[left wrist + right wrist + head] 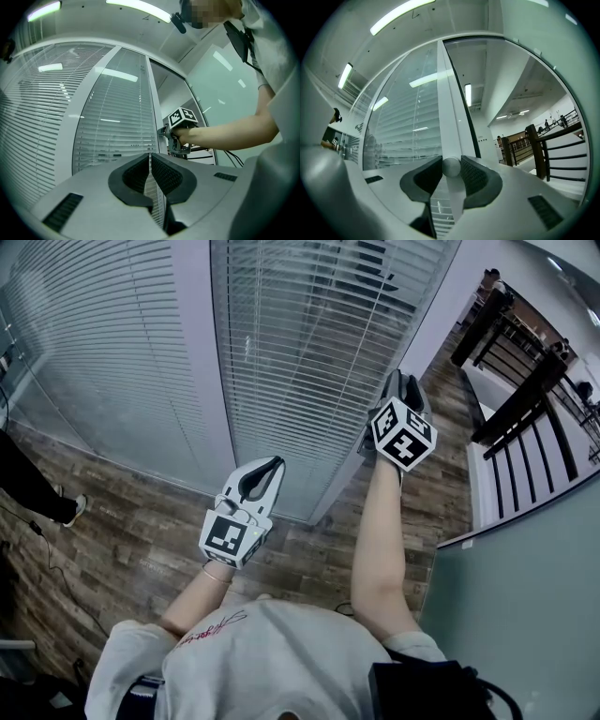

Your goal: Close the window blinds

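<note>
Venetian blinds [309, 343]: thin, light slats, apparently sealed behind partition glass, seemingly partly open. Not graspable directly.

Hold point: round tilt knob [451, 167] on white mullion [448, 112], right of blind panel. Knob small, rigid, smooth; likely slippery when rolled. Firm, centred pinch advised.

Right gripper [403, 382]: jaws clamped on tilt knob.

Left gripper [270, 467]: jaws together, nothing between, clear of glass.

Floor: wood-look planks [141, 540].

Room: office corridor, dark railing [525, 409] at right, strip lights overhead.
</note>
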Demonstrator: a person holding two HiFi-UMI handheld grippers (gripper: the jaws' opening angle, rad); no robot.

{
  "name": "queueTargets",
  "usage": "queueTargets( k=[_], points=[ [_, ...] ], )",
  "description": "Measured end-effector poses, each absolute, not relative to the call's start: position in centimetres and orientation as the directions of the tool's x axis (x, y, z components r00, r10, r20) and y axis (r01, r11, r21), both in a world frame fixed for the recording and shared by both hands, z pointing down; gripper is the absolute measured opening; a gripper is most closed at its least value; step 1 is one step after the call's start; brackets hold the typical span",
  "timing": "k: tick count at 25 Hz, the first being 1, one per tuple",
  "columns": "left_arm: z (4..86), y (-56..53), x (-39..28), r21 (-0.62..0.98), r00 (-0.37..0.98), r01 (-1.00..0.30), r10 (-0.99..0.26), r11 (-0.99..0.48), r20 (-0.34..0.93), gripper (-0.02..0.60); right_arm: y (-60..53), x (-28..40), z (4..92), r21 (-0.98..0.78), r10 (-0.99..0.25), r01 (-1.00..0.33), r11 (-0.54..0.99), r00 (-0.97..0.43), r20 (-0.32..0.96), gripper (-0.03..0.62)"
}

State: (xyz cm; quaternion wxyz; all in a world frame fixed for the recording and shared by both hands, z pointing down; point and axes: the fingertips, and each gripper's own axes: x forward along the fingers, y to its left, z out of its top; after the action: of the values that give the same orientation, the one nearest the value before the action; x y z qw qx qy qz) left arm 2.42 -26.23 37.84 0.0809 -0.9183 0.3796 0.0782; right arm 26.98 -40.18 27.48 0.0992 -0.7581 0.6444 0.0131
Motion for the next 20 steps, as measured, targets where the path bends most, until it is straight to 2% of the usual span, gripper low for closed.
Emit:
queueTargets(
  k=[6, 20],
  points=[
    [37.77, -25.89, 2.52, -0.095, 0.703, -0.707, -0.680, -0.701, -0.210, 0.020, -40.06, 27.10, 27.64, -0.245, -0.975, -0.962, -0.120, 0.161, -0.155, 0.130],
    [37.32, -25.55, 2.88, -0.108, 0.709, -0.702, -0.676, -0.704, -0.198, 0.020, -40.03, 27.57, 27.28, -0.365, -0.974, -0.927, -0.086, 0.154, -0.164, 0.130]
  ],
)
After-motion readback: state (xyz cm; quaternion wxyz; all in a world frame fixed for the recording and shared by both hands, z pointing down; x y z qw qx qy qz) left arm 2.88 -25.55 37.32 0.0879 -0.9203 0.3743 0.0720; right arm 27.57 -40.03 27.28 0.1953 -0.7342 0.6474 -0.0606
